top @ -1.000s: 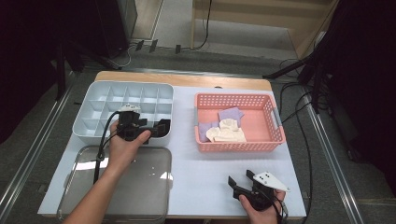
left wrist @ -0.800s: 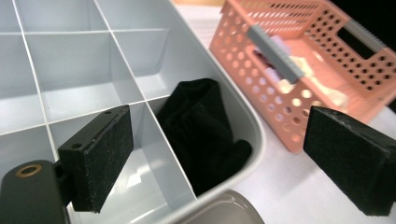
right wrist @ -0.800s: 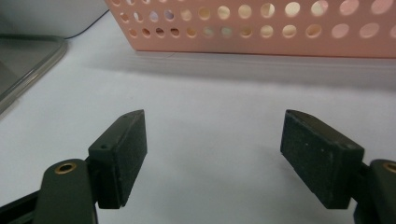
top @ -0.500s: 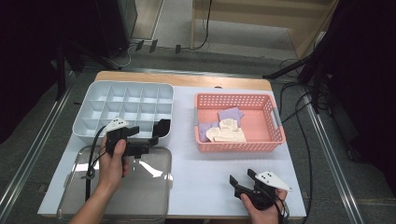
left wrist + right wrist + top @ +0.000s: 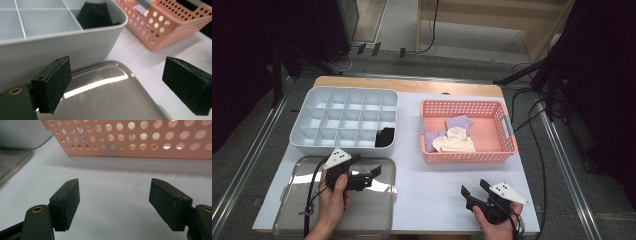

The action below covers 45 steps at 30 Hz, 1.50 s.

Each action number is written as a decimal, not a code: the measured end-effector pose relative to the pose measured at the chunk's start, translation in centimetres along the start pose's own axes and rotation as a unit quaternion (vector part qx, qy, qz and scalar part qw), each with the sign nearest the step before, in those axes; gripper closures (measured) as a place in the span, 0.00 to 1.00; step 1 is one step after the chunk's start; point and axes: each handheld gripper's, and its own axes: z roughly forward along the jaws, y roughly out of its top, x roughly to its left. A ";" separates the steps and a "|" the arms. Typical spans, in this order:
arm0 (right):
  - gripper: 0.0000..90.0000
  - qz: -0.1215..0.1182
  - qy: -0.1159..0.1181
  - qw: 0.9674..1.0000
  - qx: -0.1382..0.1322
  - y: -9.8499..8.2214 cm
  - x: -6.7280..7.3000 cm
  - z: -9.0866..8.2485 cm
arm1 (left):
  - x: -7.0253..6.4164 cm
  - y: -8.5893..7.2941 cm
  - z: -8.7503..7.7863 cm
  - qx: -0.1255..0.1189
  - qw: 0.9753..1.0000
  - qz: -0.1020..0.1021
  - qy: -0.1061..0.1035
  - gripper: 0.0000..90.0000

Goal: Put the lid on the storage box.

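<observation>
Table (image 5: 432,200): white top, carrying a grey divided tray (image 5: 307,131) at its back left, a pink basket (image 5: 502,152) at its back right and a steel tray (image 5: 287,222) at its front left corner.

Change: the left gripper (image 5: 364,179) has come back from the divided tray's front right corner and now sits low over the steel tray, jaws apart with nothing between them (left gripper view). A black cloth (image 5: 385,137) lies in the front right compartment of the divided tray. Judgement: one piece sorted, the hand is retreating after the drop.

A second ago that gripper stood right at that compartment, hiding it.

Basket holds purple cloths (image 5: 459,123) and cream cloths (image 5: 455,143), likely next.

Right gripper (image 5: 474,191): near the table's front edge, unmoved, released, holding nothing; its jaws have just eased slightly inward.
</observation>
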 end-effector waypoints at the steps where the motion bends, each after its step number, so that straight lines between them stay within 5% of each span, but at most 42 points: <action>1: 0.28 -0.002 -0.002 1.000 -0.002 0.1 0.0 0.0 | 0.0 -0.3 0.1 0.000 1.000 -0.001 -0.001 0.10; 14: 0.30 -0.006 -0.010 1.000 -0.019 1.7 0.5 -0.8 | 0.1 -2.2 1.0 0.001 1.000 0.009 -0.004 0.10; 19: 0.31 -0.008 -0.015 1.000 -0.021 2.6 0.8 -0.8 | -0.4 -2.4 1.1 0.004 0.999 0.031 0.013 0.10; 45: 0.32 0.006 -0.024 0.999 -0.027 9.2 -0.2 1.7 | -0.2 -2.3 1.3 0.007 1.000 0.022 0.005 0.11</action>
